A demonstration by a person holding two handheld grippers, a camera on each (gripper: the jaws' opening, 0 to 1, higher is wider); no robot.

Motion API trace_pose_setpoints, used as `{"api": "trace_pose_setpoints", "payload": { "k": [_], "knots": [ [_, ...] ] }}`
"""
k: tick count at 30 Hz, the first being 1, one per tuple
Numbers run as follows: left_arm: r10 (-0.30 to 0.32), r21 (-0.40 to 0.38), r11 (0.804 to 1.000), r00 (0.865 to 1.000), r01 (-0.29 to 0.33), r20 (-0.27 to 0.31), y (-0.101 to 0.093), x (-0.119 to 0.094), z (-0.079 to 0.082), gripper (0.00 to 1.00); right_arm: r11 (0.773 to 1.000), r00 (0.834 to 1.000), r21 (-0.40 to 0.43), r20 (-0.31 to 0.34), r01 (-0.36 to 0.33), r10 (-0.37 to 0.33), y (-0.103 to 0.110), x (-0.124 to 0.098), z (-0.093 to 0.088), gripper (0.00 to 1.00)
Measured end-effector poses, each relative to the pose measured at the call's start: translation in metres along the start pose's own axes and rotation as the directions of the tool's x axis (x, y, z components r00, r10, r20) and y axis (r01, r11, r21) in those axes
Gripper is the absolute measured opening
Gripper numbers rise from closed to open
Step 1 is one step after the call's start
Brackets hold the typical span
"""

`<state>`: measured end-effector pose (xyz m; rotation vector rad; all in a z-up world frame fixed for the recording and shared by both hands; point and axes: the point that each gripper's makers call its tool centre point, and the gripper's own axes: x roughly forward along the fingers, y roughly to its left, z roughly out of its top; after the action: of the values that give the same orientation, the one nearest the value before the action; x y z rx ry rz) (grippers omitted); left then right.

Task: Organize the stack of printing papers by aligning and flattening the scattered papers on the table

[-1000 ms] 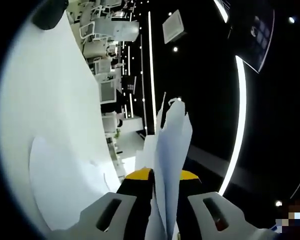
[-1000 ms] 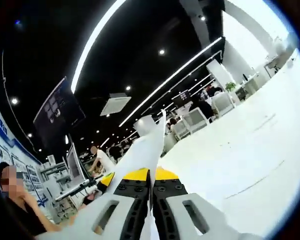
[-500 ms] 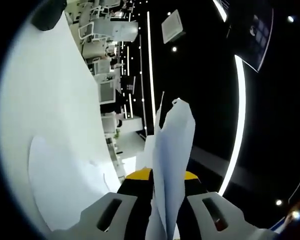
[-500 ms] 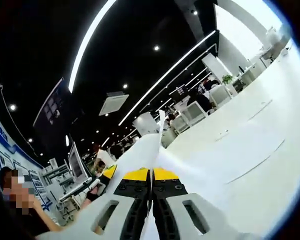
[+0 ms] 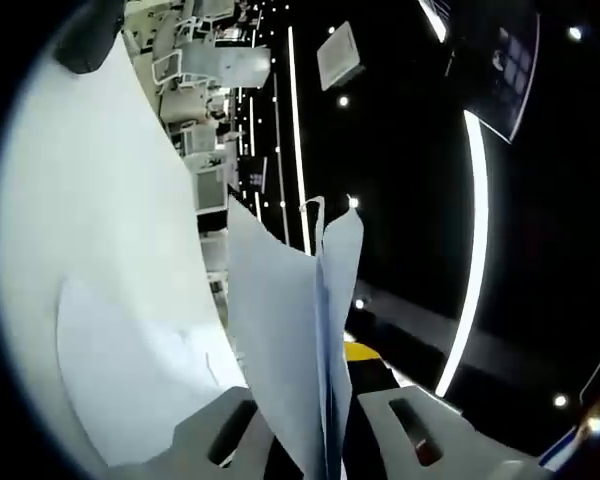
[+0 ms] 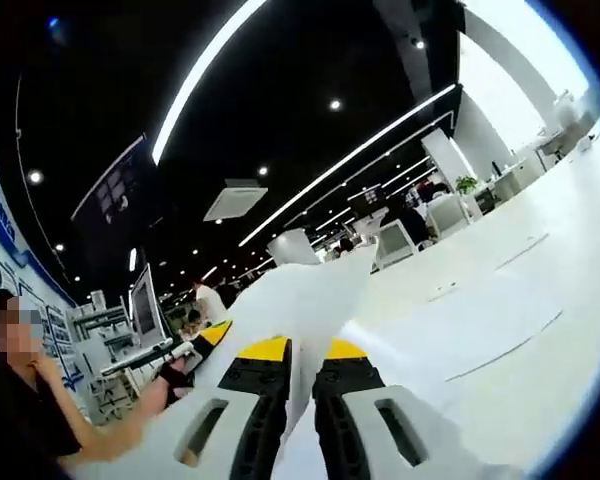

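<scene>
Left gripper view, near: left gripper (image 5: 325,425), grey fingers (image 5: 420,440) rising from the bottom edge, w/ a bundle of white sheets, the paper stack (image 5: 300,340), standing on edge between them. The sheets fan apart toward the top; the nearest sheet leans to the left and covers part of the left finger. Fingers are clamped on the lower edge of the paper stack; a yellow-and-black part of the gripper shows just right of the sheets. Left of the stack: white tabletop (image 5: 90,240), seen rolled on its side, w/ a loose sheet (image 5: 120,370) lying flat on it. Far: dark ceiling w/ long light strips (image 5: 470,250) and office chairs (image 5: 195,70) beyond the tabletop edge.

Right gripper view, near: right gripper (image 6: 300,420), grey fingers (image 6: 375,430) w/ yellow-and-black bases. The paper stack (image 6: 300,300) runs between the fingers and spreads broad and curved ahead of them. A narrow gap shows between the fingers, w/ the sheets passing through it; contact w/ both pads cannot be told. Right: white tabletop (image 6: 540,300), w/ another sheet (image 6: 450,330) flat on it. Left edge: a person (image 6: 30,420), arm reaching toward the gripper. Far: ceiling light strips (image 6: 360,150), desks and seated people (image 6: 410,215).
</scene>
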<state>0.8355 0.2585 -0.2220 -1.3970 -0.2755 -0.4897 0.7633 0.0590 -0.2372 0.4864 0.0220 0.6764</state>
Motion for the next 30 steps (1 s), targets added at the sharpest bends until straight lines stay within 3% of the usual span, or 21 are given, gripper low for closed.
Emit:
{"api": "trace_pose_setpoints", "payload": {
  "k": [9, 13, 21, 30],
  "knots": [
    [-0.017, -0.009, 1.000, 1.000, 0.017, -0.003, -0.004, 0.001, 0.000, 0.06, 1.000, 1.000, -0.009, -0.027, -0.007, 0.006, 0.002, -0.004, -0.009, 0.16],
    [-0.027, -0.009, 1.000, 1.000, 0.027, -0.004, -0.007, 0.000, -0.001, 0.06, 1.000, 1.000, -0.020, -0.026, 0.007, -0.008, 0.000, -0.007, -0.010, 0.26],
    [-0.031, -0.008, 1.000, 0.999, 0.031, -0.010, -0.007, 0.001, 0.000, 0.06, 0.997, 0.999, -0.062, -0.031, 0.035, -0.037, 0.000, -0.018, -0.013, 0.31],
    [-0.035, -0.003, 0.999, 0.999, 0.035, -0.003, -0.008, 0.000, 0.001, 0.06, 0.993, 0.999, -0.108, -0.010, 0.044, -0.045, -0.005, -0.033, -0.004, 0.58]
  ]
}}
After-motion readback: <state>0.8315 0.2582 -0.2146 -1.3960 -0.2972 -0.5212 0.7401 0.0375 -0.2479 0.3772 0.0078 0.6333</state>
